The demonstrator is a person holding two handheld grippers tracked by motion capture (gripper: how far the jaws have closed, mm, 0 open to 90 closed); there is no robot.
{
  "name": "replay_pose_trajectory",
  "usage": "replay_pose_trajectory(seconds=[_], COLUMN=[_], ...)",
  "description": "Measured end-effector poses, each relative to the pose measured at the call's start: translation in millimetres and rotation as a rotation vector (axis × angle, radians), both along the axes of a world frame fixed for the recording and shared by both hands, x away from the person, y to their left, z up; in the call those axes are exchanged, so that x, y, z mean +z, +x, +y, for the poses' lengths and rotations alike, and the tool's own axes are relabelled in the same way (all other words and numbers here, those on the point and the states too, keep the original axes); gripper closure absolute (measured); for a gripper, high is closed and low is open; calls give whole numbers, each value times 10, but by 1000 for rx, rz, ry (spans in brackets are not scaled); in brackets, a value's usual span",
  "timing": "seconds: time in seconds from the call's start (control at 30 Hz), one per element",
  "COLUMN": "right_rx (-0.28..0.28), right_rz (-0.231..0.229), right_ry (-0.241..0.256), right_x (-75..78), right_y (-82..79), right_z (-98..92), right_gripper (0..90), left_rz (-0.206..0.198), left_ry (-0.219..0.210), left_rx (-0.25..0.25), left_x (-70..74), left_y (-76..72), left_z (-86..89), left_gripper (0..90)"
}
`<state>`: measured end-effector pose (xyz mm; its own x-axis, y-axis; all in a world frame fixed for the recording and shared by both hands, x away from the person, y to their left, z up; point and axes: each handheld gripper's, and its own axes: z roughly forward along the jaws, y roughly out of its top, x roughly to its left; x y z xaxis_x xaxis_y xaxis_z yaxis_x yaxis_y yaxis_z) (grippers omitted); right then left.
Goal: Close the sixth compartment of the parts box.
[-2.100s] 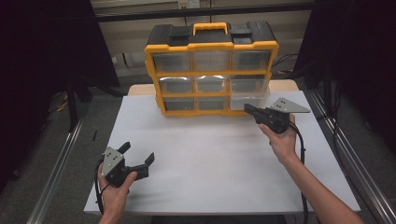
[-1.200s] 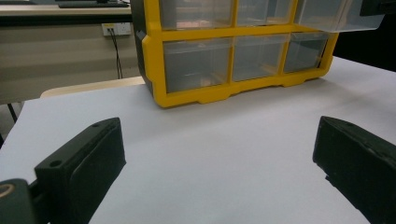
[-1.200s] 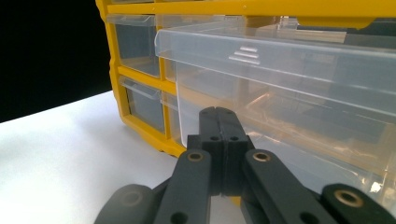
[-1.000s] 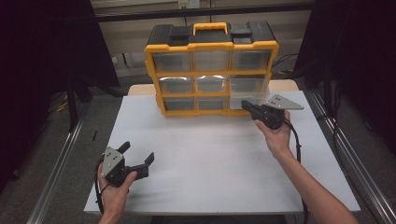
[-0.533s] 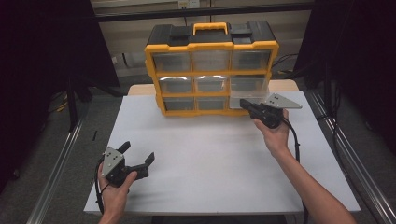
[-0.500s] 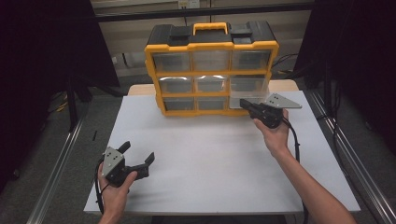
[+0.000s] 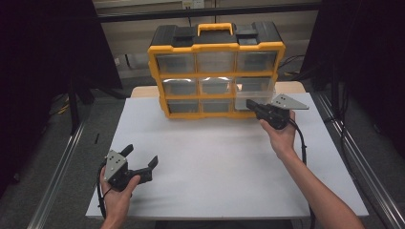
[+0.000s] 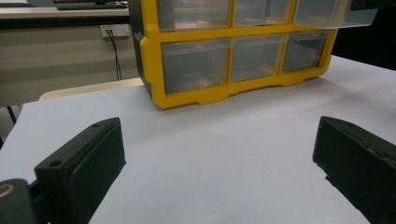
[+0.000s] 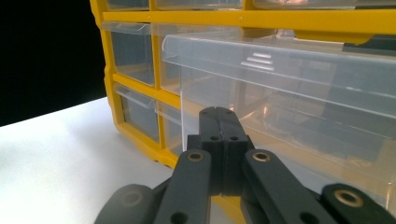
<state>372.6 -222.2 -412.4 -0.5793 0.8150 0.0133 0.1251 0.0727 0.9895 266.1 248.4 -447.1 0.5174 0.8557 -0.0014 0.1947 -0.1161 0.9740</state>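
Note:
A yellow and black organizer (image 7: 216,47) with clear drawers stands at the back of the white table (image 7: 215,162). Its middle-row right drawer (image 7: 255,93) is pulled out toward me. My right gripper (image 7: 249,103) is shut, with its tips against the front of that drawer (image 9: 289,70) near the lower edge; the closed right gripper (image 9: 218,114) holds nothing that I can see. My left gripper (image 7: 141,154) rests open at the front left of the table, its jaws wide apart over bare tabletop. From the left gripper (image 8: 219,154) the organizer (image 8: 233,88) shows farther off.
Black cables trail from both grippers. Metal rails (image 7: 57,186) run along both sides of the table. A beige table edge (image 7: 143,90) shows behind the white surface. Dark curtains stand at left and right.
My right gripper has crept a little left and toward the organizer, staying at the pulled-out drawer. The left gripper has not moved.

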Motion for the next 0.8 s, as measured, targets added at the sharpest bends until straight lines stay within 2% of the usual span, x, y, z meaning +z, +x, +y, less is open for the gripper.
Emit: replay_pose_trajectory(seconds=[0.17,0.27,0.37,0.4,0.43,0.6,0.67,0.8], right_rx=[5,11,13,3,2,-11,-13,-18], right_rz=[10,14,22,21,21,17,18,18], right_ry=[-10,0,7,10,15,31,24,27], right_x=[-11,-13,-18,-22,-25,-33,-41,-48], right_y=[17,30,35,35,35,59,66,78], right_z=[-8,-12,-12,-7,-4,-4,-12,-17], right_gripper=[900,900,900,900,900,900,900,900], left_rz=[4,6,11,17,6,7,15,15], left_ry=[-5,-4,-21,-7,1,-13,4,-4], left_rx=[-15,-15,-13,-15,-26,-18,-20,-21], left_x=[-8,-9,-13,-4,-2,-7,-2,-2], left_y=[11,14,15,11,18,9,8,10], left_z=[7,5,-8,-1,6,9,18,6], left_gripper=[24,24,24,24,24,24,24,24])
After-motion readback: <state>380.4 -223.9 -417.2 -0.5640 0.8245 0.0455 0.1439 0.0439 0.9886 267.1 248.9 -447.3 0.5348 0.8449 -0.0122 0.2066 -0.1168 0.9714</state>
